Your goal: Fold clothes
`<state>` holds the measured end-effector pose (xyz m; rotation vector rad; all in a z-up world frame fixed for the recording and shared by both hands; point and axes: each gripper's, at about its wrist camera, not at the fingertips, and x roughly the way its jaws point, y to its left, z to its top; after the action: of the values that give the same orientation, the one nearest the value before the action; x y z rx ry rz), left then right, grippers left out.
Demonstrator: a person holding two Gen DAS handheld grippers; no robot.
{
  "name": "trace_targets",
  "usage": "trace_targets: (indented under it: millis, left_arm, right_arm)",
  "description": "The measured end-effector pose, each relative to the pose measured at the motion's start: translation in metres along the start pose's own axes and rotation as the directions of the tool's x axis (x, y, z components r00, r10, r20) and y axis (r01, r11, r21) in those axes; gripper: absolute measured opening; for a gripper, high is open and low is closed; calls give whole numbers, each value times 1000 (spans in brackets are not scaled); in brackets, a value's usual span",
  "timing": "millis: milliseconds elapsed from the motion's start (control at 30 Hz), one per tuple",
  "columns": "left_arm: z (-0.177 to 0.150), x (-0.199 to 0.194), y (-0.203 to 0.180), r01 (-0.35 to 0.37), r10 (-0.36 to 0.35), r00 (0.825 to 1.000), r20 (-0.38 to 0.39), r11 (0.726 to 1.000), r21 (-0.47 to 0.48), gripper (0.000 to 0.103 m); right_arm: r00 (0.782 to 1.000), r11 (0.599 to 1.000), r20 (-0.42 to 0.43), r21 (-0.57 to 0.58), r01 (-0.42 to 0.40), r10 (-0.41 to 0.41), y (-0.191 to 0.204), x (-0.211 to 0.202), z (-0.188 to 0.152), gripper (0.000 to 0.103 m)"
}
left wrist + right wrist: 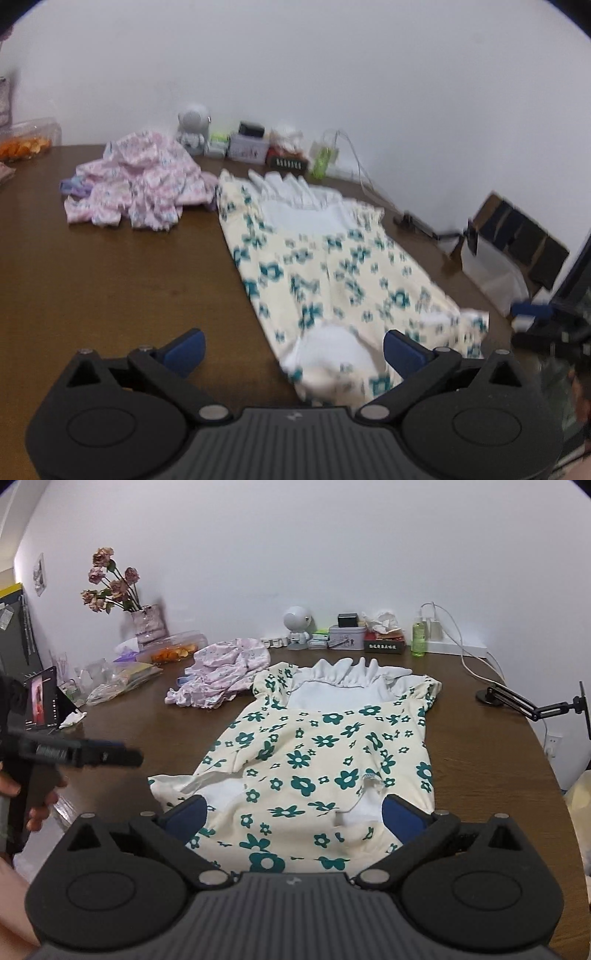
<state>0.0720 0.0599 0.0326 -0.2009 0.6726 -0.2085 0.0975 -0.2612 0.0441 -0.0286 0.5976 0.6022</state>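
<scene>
Right wrist view: my right tongs (293,818) gape wide, empty, over the floral dress (325,760) lying flat mid-desk (480,760). Left tongs (293,350) likewise released, at the desk's near edge. Labels unreadable.

No text can be made out with certainty. The dark rectangular box with a red top (384,643) by the wall carries a row of pale characters on its front, too small to read; in the left wrist view the same box (287,163) is blurred. The grey metal tin (346,636) beside it bears dark markings, likewise illegible.
</scene>
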Motion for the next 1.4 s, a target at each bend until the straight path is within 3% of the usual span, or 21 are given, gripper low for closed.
trace_targets:
  millis: [167, 333, 433, 600, 700, 800, 867, 967, 1033, 1100, 1233, 1400]
  left_arm:
    - [-13, -6, 0, 45, -45, 999, -14, 999, -5, 103]
    - [-17, -3, -5, 43, -43, 999, -26, 999, 5, 103]
    - [-22, -4, -13, 26, -22, 998, -52, 997, 77, 101]
    - [-39, -10, -34, 9, 16, 996, -92, 964, 266, 79]
    - [-49, -14, -49, 66, -24, 992, -125, 937, 344, 62]
    - [-59, -14, -65, 109, -47, 987, -155, 901, 419, 46]
    - [-65, -12, -75, 116, -43, 985, -167, 880, 460, 45]
    - [-74, -10, -88, 110, -28, 985, -168, 857, 504, 45]
    - [-78, -6, -94, 96, -14, 987, -160, 851, 517, 45]
    - [-81, -1, -101, 88, -6, 988, -155, 844, 529, 45]
    - [-88, 2, -113, 101, -15, 987, -159, 831, 547, 45]
    - [-89, 8, -119, 44, 33, 991, -126, 828, 559, 43]
  right_arm:
    - [1000, 999, 15, 45, 27, -27, -3, -5, 1, 103]
    - [999, 998, -7, 40, 40, -40, -2, -1, -7, 103]
    - [997, 997, -32, 25, 74, -73, -6, -2, -14, 103]
    - [985, 990, -98, -20, 140, -142, -19, -11, -35, 102]
    - [981, 990, -134, -32, 138, -141, -27, -15, -50, 91]
    - [980, 993, -163, -57, 106, -114, -29, -15, -63, 71]
    - [979, 993, -176, -81, 85, -98, -29, -14, -71, 62]
    - [982, 993, -166, -95, 77, -92, -29, -15, -76, 61]
    - [983, 992, -159, -103, 72, -88, -29, -16, -80, 57]
    - [985, 991, -152, -112, 66, -83, -29, -17, -83, 46]
    - [988, 990, -138, -130, 56, -74, -29, -19, -90, 33]
    - [991, 989, -118, -139, 47, -64, -28, -18, -95, 32]
